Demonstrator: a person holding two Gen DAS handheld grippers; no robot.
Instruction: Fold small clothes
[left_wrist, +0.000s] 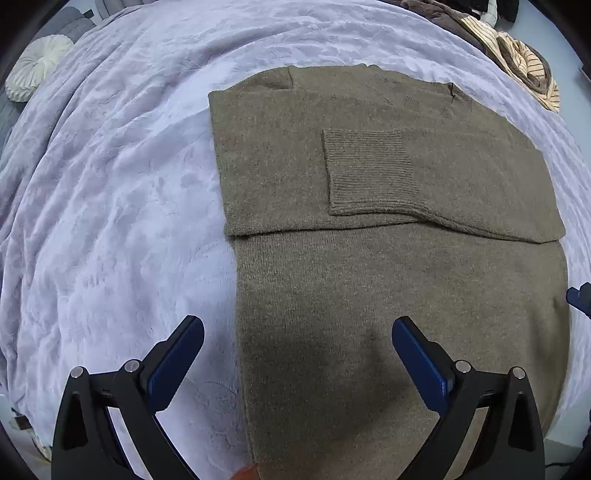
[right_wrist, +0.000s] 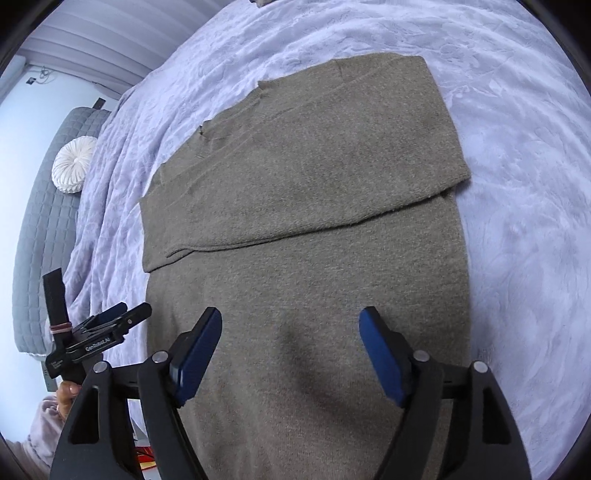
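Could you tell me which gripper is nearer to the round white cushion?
Left. The left gripper hangs over the sweater's edge on the cushion's side; the right gripper is farther across the sweater.

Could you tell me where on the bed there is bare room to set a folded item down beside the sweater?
Left of the sweater, the lilac bedspread lies bare up to the round white cushion. On its other side, the right wrist view shows another bare stretch. The far corner is crowded by a pile of striped clothes.
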